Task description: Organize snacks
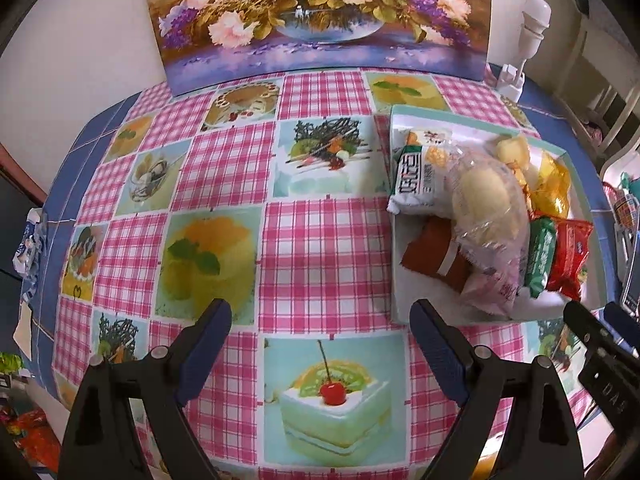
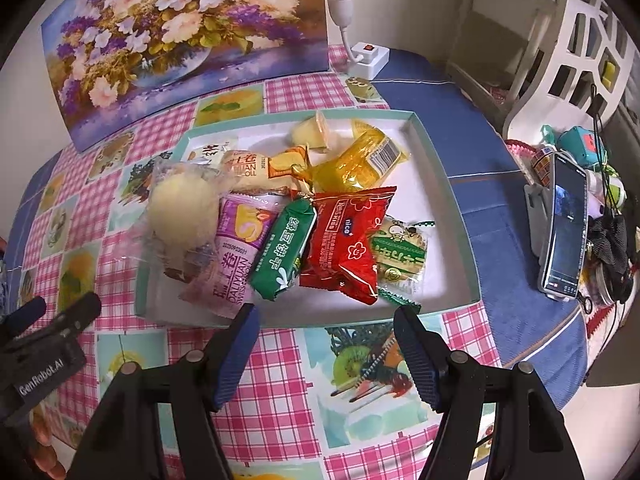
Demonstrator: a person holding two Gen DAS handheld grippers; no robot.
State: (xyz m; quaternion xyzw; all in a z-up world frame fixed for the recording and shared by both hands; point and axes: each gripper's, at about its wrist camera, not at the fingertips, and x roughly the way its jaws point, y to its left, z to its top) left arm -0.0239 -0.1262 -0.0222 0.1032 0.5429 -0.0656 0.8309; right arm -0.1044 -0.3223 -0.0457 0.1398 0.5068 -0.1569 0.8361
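A shallow white tray with a teal rim (image 2: 436, 172) sits on the checked tablecloth and holds several snack packs: a clear bag with a pale bun (image 2: 180, 208), a purple swiss roll pack (image 2: 236, 256), a green pack (image 2: 284, 252), a red pack (image 2: 348, 240), a yellow pack (image 2: 360, 160). The tray (image 1: 394, 120) also shows at the right of the left wrist view. My left gripper (image 1: 320, 320) is open and empty over the cloth, left of the tray. My right gripper (image 2: 326, 320) is open and empty at the tray's near rim.
A flower painting (image 1: 316, 16) leans at the table's back. A white switch box with a cable (image 2: 370, 58) stands behind the tray. A phone on a stand (image 2: 564, 232) and small items sit at the right table edge. A white chair (image 2: 580, 40) stands beyond.
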